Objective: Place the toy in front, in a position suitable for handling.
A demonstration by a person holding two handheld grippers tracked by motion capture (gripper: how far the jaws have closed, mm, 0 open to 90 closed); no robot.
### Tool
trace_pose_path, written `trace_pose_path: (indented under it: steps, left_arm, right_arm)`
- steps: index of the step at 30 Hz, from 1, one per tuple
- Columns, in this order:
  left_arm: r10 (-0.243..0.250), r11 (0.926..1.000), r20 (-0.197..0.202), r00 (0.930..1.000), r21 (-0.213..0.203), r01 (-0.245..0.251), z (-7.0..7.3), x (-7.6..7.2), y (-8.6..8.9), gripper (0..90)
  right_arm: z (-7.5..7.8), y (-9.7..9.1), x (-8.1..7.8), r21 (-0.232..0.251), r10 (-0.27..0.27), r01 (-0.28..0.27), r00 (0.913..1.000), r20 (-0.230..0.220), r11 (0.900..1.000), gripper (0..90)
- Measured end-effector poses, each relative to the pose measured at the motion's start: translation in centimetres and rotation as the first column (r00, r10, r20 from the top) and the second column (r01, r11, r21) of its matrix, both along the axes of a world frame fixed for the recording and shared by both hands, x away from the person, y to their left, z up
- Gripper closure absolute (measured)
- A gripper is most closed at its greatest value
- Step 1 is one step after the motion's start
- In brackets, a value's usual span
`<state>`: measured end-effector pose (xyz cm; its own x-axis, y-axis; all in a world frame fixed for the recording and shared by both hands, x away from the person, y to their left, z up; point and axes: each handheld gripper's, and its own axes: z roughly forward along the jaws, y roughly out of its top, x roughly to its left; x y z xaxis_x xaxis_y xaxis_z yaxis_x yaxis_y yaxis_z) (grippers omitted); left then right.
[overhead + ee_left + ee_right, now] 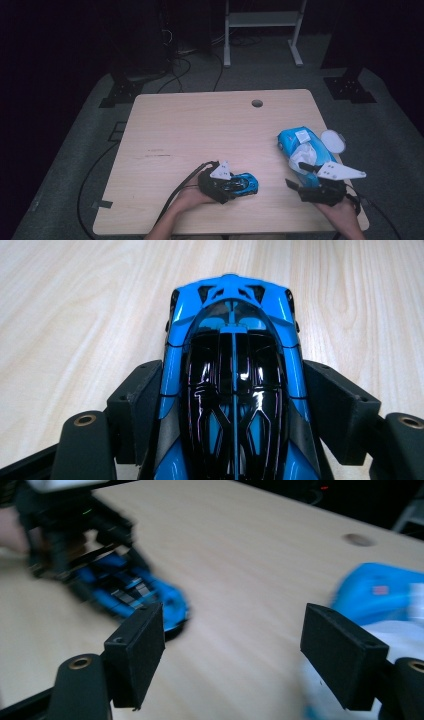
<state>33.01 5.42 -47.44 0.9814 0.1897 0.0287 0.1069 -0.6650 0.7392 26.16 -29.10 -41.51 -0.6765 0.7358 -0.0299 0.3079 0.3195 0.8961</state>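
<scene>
Near desk (pixel 165 120) edge, left gripper (pixel 235 186) fingers clamp blue toy car (pixel 232 365); right gripper (pixel 235 655) fingers open, empty; blue wipes pack (pixel 300 142) just beyond it.

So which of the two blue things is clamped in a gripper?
The blue toy car, pinched at its sides by the left gripper. The blue wipes pack lies free beside the open right gripper.

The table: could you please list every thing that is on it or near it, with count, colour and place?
toy car: 1, blue and black, near edge of table, between the pads of the left hand-held gripper
wipes pack: 1, blue with white tissue, right side of table
round lid: 1, white, right of the pack
table: 1, light wood, centre
cable hole: 1, far side of table
left hand-held gripper: 1, black, closed on the toy car
right hand-held gripper: 1, black, open
</scene>
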Motion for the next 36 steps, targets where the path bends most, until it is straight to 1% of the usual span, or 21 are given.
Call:
trace_pose_path:
  steps: [3,5,6,8,10,12,14,15,17,19,20,21,22,23,24,25,27,29,31,33,36]
  left_arm:
    - [-0.007,1.0000,0.003,1.0000,0.001,0.007,-0.1,0.1,0.0,27.3]
    - [-0.013,0.9999,0.005,0.9999,0.000,0.013,-0.1,0.1,0.0,27.2]
    - [-0.013,0.9999,0.011,0.9999,0.003,0.013,-0.1,0.1,0.0,27.1]
    - [-0.018,0.9997,0.021,0.9996,0.015,0.017,-0.1,0.1,-0.1,26.9]
    - [-0.015,0.9998,0.016,0.9998,0.014,0.015,-0.1,0.1,-0.1,26.6]
    - [-0.011,0.9998,0.029,0.9995,0.016,0.010,0.0,0.0,0.0,25.4]
    - [0.007,1.0000,0.042,0.9991,0.006,-0.007,0.2,0.0,0.1,18.9]
    - [0.010,0.9999,0.047,0.9989,-0.003,-0.010,0.4,0.0,0.2,17.6]
    - [0.022,0.9997,0.055,0.9982,-0.008,-0.022,0.6,0.0,0.4,14.7]
    - [0.035,0.9993,0.056,0.9978,-0.019,-0.034,1.0,-0.2,0.7,12.2]
    - [0.038,0.9990,0.058,0.9976,-0.024,-0.037,1.2,-0.2,1.0,11.2]
    - [0.044,0.9986,0.055,0.9975,-0.032,-0.042,1.3,-0.3,1.1,10.6]
    - [0.048,0.9982,0.054,0.9974,-0.038,-0.046,1.5,-0.4,1.4,10.3]
    - [0.053,0.9979,0.053,0.9972,-0.040,-0.051,1.6,-0.6,1.7,10.1]
    - [0.057,0.9973,0.049,0.9972,-0.048,-0.055,1.8,-0.7,2.0,10.0]
    - [0.061,0.9969,0.045,0.9971,-0.053,-0.059,1.9,-0.8,2.3,9.8]
    - [0.073,0.9953,0.041,0.9965,-0.066,-0.071,2.2,-1.0,2.9,9.6]
    - [0.084,0.9930,0.034,0.9959,-0.086,-0.080,2.4,-1.1,3.6,9.6]
    - [0.090,0.9921,0.035,0.9953,-0.090,-0.087,2.5,-1.2,4.2,9.6]
    - [0.099,0.9915,0.032,0.9945,-0.088,-0.096,2.4,-1.3,4.6,9.8]
    - [0.114,0.9903,0.032,0.9930,-0.083,-0.111,2.2,-1.4,5.2,9.8]
  right_arm:
    - [0.3,-1.6,1.5,-0.040,-0.083,0.083,0.9965,0.011,0.9957,27.9]
    - [0.2,-2.4,2.7,-0.085,-0.143,0.143,0.9897,0.015,0.9860,29.7]
    - [0.1,-2.6,3.2,-0.097,-0.154,0.155,0.9879,0.016,0.9831,31.0]
    - [-0.3,-3.0,4.2,-0.125,-0.188,0.187,0.9822,0.003,0.9744,33.4]
    - [-0.9,-3.1,5.2,-0.150,-0.199,0.193,0.9796,-0.026,0.9695,37.2]
    - [-1.4,-3.0,5.9,-0.175,-0.192,0.181,0.9799,-0.053,0.9678,42.4]
    - [-1.5,-2.7,6.2,-0.190,-0.188,0.174,0.9805,-0.057,0.9662,47.2]
    - [-1.6,-2.6,6.3,-0.202,-0.190,0.175,0.9804,-0.053,0.9636,51.6]
    - [-1.6,-2.4,6.2,-0.227,-0.204,0.190,0.9783,-0.037,0.9551,58.7]
    - [-1.7,-2.5,6.2,-0.238,-0.221,0.206,0.9744,-0.038,0.9491,65.6]
    - [-1.7,-2.6,6.3,-0.237,-0.226,0.210,0.9731,-0.043,0.9485,67.2]
    - [-1.7,-2.7,6.3,-0.231,-0.221,0.204,0.9740,-0.050,0.9513,69.6]
    - [-1.7,-2.7,6.3,-0.228,-0.222,0.205,0.9736,-0.053,0.9519,72.3]
    - [-1.6,-2.7,6.3,-0.227,-0.223,0.206,0.9736,-0.050,0.9519,77.4]
    - [-1.5,-2.6,6.2,-0.230,-0.232,0.217,0.9722,-0.036,0.9485,81.1]
    - [-1.4,-2.7,6.1,-0.230,-0.241,0.227,0.9700,-0.034,0.9464,83.4]
    - [-1.3,-3.2,6.2,-0.203,-0.242,0.227,0.9690,-0.051,0.9526,84.9]
    - [-1.1,-3.6,6.1,-0.175,-0.242,0.228,0.9686,-0.058,0.9577,85.7]
    - [-0.4,-3.9,5.8,-0.149,-0.245,0.237,0.9687,-0.041,0.9602,86.0]
    - [0.6,-4.2,5.4,-0.107,-0.241,0.238,0.9703,-0.019,0.9654,86.1]
    - [2.1,-4.4,4.6,-0.067,-0.226,0.227,0.9739,0.015,0.9716,86.1]
